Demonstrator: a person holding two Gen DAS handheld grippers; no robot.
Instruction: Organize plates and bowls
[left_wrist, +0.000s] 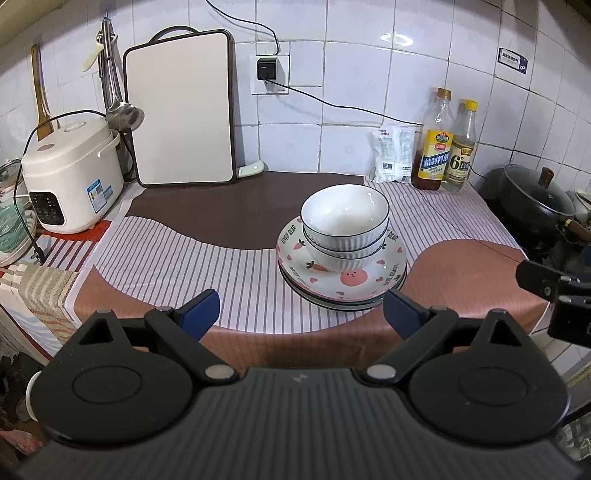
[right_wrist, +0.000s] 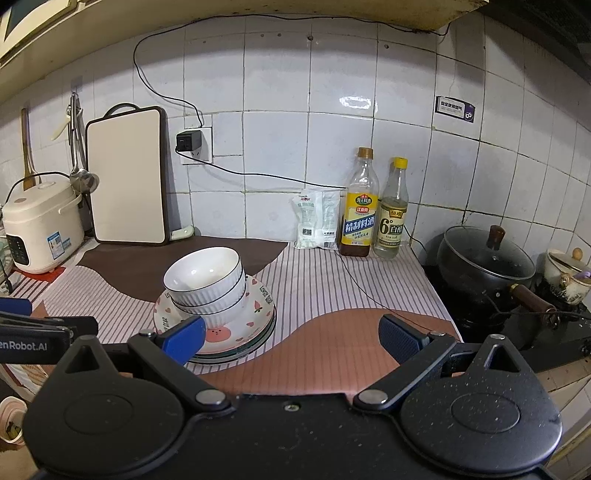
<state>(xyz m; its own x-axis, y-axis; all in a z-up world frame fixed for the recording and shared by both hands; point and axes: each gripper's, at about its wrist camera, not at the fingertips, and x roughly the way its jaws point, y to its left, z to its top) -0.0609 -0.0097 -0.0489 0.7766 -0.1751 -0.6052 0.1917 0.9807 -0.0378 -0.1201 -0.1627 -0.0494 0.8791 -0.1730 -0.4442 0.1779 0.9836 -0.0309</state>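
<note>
Resting upright – bowls (left_wrist: 344, 221) stacked on plates (left_wrist: 343, 280) | left gripper (left_wrist: 301, 314) wide | right gripper (right_wrist: 291, 338) wide

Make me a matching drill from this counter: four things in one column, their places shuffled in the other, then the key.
Things
1. bowls
2. cutting board
3. rice cooker
4. bottles

Places
A. far left of the counter
B. upright against the wall tiles, next to the socket
C. stacked on the plates
D. by the wall, next to the black pot

Pairs: 1-C, 2-B, 3-A, 4-D
</note>
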